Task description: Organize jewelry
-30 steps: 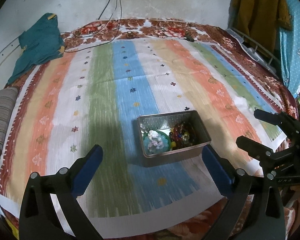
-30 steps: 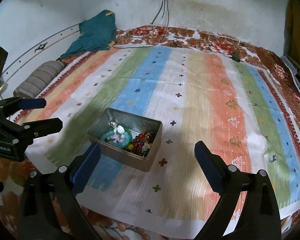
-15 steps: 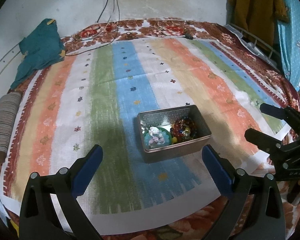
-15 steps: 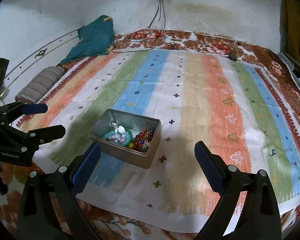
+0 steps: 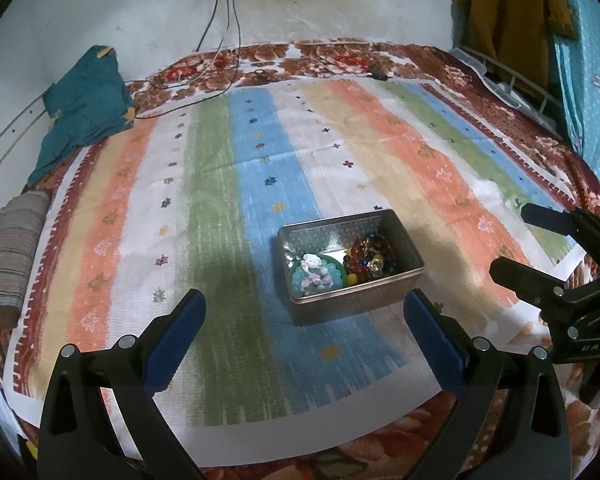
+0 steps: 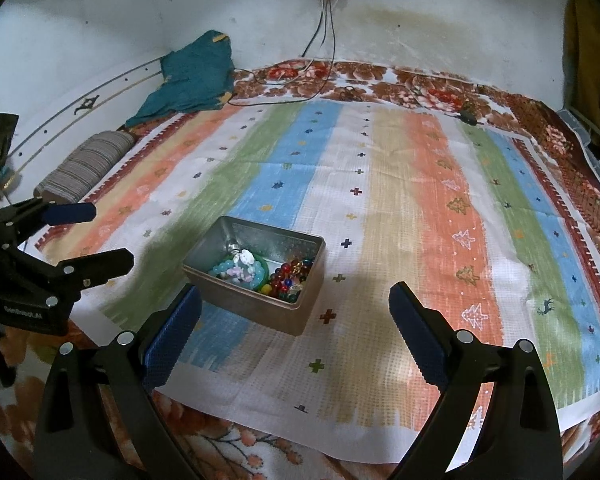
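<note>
**Tin of jewelry sat ahead of both spread tongs, nothing gripped**

The metal tin (image 5: 350, 264) lay on the striped cloth (image 5: 228, 184), just ahead of the left gripper (image 5: 304, 322) and slightly toward its right finger. The right gripper (image 6: 296, 318) had the tin (image 6: 256, 276) ahead near its left finger. Both tongs stood wide apart, holding nothing, clear of the tin.

Each tong showed in the other's view, off to the side, also spread. Far ahead lay a teal garment (image 5: 84, 108) and a striped roll (image 5: 10, 256) to the left, cables (image 6: 324, 40) on the wall. Nothing stood between tongs and tin.

The tin was open, rectangular, silvery. Inside, a teal bead bracelet with pale charm (image 5: 316, 274) lay left, and a red multicolour bead cluster (image 5: 370, 256) right, touching.
</note>
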Available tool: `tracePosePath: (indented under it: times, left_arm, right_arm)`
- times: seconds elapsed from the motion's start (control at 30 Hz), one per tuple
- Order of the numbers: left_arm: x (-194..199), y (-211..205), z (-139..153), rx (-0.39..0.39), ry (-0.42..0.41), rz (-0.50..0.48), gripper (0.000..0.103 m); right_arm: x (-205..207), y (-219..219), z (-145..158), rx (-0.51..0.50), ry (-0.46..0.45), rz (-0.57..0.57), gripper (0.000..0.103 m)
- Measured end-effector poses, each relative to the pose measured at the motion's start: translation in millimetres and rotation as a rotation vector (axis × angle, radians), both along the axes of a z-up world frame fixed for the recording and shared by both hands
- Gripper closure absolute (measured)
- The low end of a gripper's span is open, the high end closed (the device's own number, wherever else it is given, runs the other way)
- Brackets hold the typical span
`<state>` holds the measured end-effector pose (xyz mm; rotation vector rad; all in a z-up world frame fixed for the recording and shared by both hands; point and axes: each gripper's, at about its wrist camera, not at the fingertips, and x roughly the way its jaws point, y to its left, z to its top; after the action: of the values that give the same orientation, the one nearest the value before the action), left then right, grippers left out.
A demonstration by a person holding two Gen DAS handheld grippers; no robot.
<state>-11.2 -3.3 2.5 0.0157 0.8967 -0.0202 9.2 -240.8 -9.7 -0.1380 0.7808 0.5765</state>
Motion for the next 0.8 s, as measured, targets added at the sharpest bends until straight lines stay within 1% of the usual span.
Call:
tracePosePath:
  times: [0.27, 0.8]
  left_arm:
    - [-0.3, -2.9, -0.1, 0.003, -0.002, -0.011, 0.006]
    - [-2.6, -5.7, -0.5, 0.007, -0.013, -0.022, 0.006]
  right_arm:
    - [-3.9, 4.3, -0.3, 0.003, 0.003, 0.028, 0.008]
    - [-3.3, 2.9, -1.4, 0.0, 0.007, 0.02, 0.008]
